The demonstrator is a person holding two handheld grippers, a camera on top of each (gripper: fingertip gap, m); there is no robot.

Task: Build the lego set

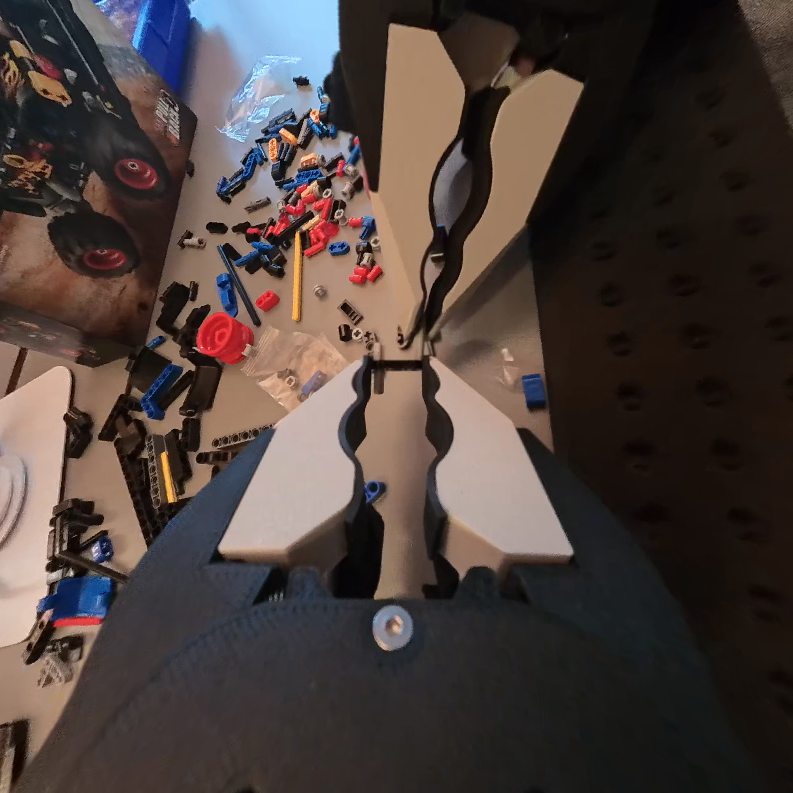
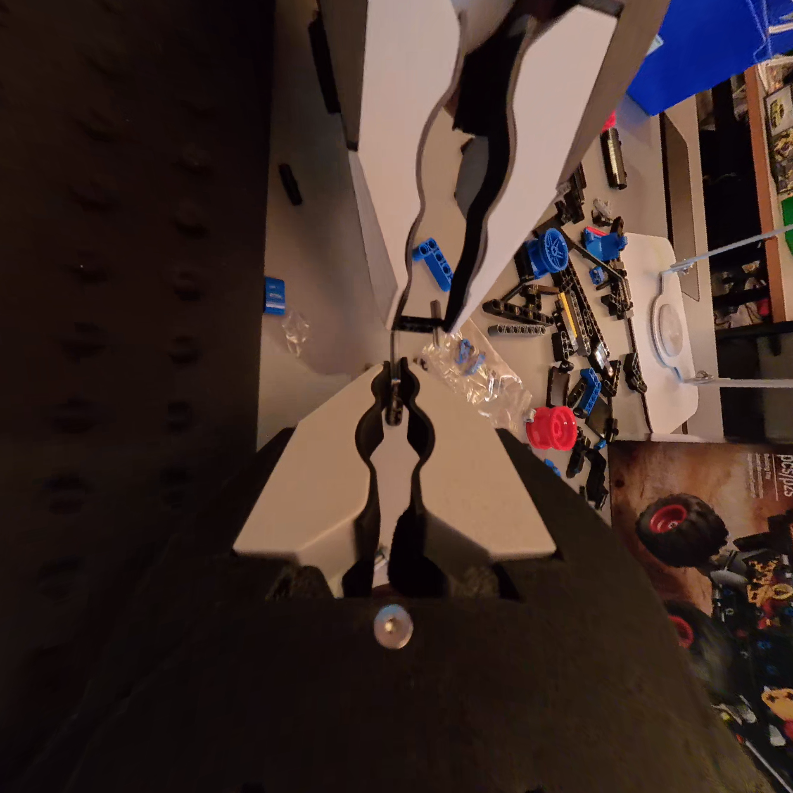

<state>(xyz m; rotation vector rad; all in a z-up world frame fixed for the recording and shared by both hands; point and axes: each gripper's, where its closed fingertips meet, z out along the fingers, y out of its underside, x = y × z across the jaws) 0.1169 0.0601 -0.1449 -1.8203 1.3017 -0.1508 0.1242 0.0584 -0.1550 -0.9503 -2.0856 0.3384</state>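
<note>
**Two grippers meet tip to tip over a small black beam**

The left gripper [image 1: 395,364] holds a short black beam [image 1: 401,364] crosswise between its fingertips, the jaws only partly closed, set to the beam's length. A grey pin [image 1: 377,373] stands through the beam's left end, just inside the left fingertip. In the right wrist view the same beam [image 2: 414,322] shows beyond that gripper's tips, spanning the left gripper's fingers, which reach in from above.

The right gripper [image 2: 397,377] is nearly closed on a thin dark piece [image 2: 394,403] pinched between its pads; the piece is small and in shadow, so its kind is hard to tell. It reaches up toward one end of the beam, but contact between them cannot be made out.

To the left of the left gripper, loose parts [image 1: 309,189] in red, blue and black are strewn over the table [image 1: 240,266], with a red wheel hub [image 1: 224,334] and a clear bag [image 1: 296,369] closer in. Farther left lies the set's box [image 1: 86,206], cut off by the frame edge. To the right of the right gripper sit a blue wheel hub [image 2: 551,253] and a partly built black frame [image 2: 570,317], blurred in places. A dark, dimpled surface [image 2: 128,343] fills the opposite side of both views, its nature unclear.
</note>
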